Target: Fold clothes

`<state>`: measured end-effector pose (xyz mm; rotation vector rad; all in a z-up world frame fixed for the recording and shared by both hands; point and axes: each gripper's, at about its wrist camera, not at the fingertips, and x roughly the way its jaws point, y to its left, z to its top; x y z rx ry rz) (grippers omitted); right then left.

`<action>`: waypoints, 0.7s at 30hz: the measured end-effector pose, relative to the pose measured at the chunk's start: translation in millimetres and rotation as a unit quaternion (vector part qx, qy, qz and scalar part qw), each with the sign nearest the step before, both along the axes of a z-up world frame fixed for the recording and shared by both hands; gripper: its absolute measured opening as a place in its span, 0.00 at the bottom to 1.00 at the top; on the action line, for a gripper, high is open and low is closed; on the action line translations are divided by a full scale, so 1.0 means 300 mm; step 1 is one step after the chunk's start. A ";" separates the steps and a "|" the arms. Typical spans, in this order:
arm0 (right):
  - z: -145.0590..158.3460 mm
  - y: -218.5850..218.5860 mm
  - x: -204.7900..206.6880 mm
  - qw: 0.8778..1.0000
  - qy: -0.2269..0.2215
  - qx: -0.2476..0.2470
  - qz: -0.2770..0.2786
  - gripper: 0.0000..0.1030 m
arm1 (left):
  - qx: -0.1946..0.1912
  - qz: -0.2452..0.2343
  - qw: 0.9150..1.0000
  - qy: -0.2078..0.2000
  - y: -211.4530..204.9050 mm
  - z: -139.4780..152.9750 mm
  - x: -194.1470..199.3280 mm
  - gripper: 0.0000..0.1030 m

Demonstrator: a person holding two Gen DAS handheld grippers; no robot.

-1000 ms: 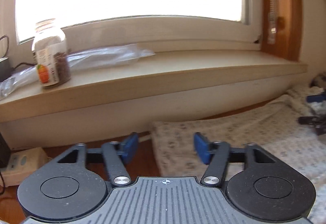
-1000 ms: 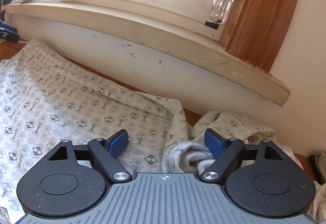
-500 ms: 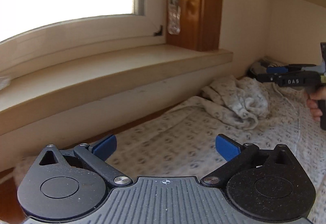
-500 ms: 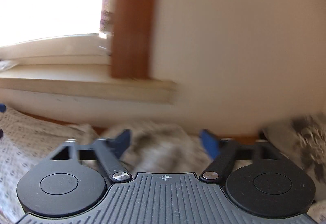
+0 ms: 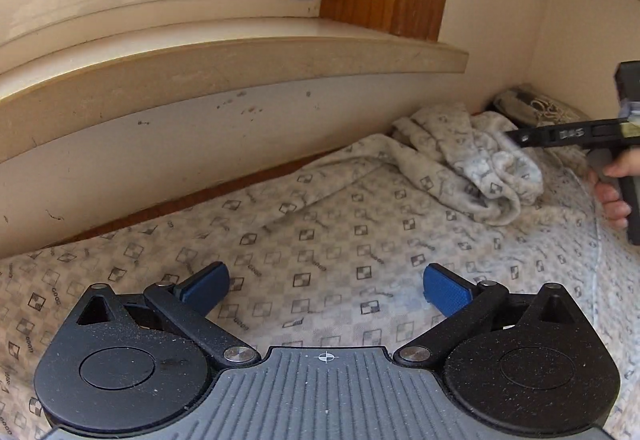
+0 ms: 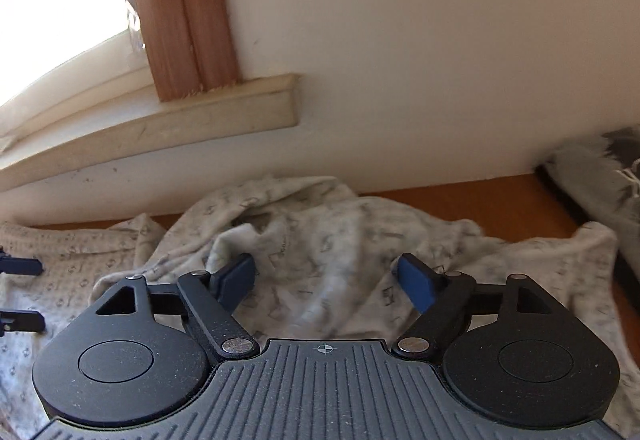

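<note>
Your left gripper (image 5: pixel 326 286) stands wide, nothing between its pads, above the flat part of the garment (image 5: pixel 320 224). Your right gripper (image 6: pixel 326 280) is opening over the bunched end (image 6: pixel 320 236), empty. That view is blurred. Your right hand (image 5: pixel 612 184) is cut off at the frame edge.

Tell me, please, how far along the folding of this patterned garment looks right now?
Done: most of the patterned garment lies spread flat by the windowsill. In hand: nothing is gripped; the left tool hovers open over the flat part, and the right tool is opening over the bunched sleeve end, with no cloth pinched. Left: straightening that bunch and making every fold.
</note>
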<state>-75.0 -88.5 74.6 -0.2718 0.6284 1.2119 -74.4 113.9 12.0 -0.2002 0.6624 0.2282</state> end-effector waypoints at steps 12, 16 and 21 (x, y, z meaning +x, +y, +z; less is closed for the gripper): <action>0.271 -0.132 -0.023 0.970 -0.144 0.146 -0.127 0.04 | 0.011 -0.007 1.000 0.007 -0.007 0.005 -0.003 1.00; 0.253 -0.122 -0.007 0.982 -0.126 0.061 -0.128 0.45 | 0.013 -0.007 1.000 0.008 -0.008 0.008 -0.004 1.00; 0.202 -0.107 -0.030 0.984 -0.132 0.014 -0.121 0.60 | 0.020 -0.008 1.000 0.013 -0.015 0.006 -0.002 1.00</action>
